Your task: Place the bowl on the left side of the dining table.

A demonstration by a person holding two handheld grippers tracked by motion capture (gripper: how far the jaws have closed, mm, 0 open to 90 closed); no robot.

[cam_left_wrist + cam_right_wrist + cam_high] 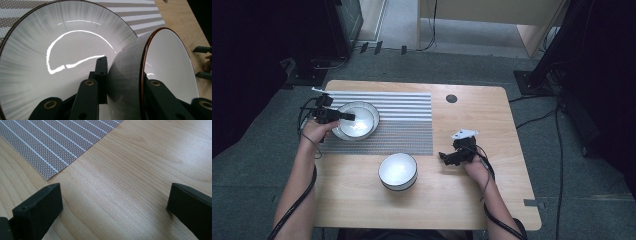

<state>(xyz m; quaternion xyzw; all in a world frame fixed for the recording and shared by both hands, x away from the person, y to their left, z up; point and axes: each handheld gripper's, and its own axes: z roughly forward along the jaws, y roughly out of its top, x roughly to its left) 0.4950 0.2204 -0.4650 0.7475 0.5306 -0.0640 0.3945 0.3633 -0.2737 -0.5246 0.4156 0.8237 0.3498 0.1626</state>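
The left tongs [343, 116] are clamped on the wall of a smaller bowl [170, 72], holding it tilted inside the larger bowl [371, 111] on the striped mat [407, 130]; nesting looks nearly done, release remaining. A third bowl [398, 171] waits on the tabletop [472, 200], near the right tongs [444, 157], whose jaws stand apart.

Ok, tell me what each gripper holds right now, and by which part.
The left gripper clamps the rim of the smaller bowl, one jaw inside and one outside, with it tilted in the larger bowl. The right gripper is open over bare table.
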